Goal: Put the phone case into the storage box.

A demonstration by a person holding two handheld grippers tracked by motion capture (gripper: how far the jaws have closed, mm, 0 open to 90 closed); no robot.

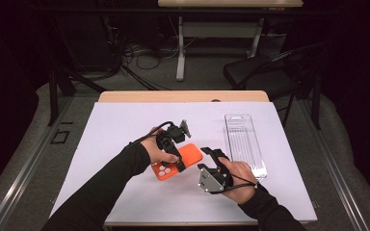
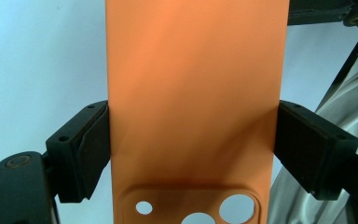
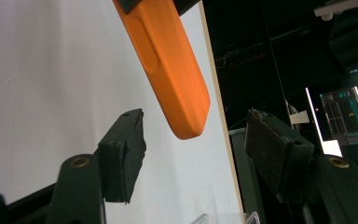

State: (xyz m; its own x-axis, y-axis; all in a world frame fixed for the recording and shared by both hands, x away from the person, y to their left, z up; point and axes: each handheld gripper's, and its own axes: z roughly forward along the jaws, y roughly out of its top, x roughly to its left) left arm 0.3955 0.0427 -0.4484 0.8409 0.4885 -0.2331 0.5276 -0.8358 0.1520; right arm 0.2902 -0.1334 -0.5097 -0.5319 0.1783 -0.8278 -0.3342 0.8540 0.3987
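Observation:
An orange phone case [image 1: 191, 155] hangs tilted just above the white table [image 1: 125, 125], its camera cut-outs toward the near end. My left gripper [image 1: 178, 162] is shut on it; in the left gripper view both pads press the long edges of the orange phone case [image 2: 196, 93] between the jaws of the left gripper [image 2: 193, 140]. My right gripper [image 1: 215, 154] sits just right of the case's far end. In the right gripper view the rounded end of the orange phone case [image 3: 168, 65] hangs above the gap of the right gripper [image 3: 196, 144], whose jaws stand apart without touching it.
A clear plastic tray [image 1: 244, 144] lies lengthwise on the right side of the table, close to my right hand. A black chair [image 1: 270, 72] and a desk leg with cables stand beyond the table's far edge.

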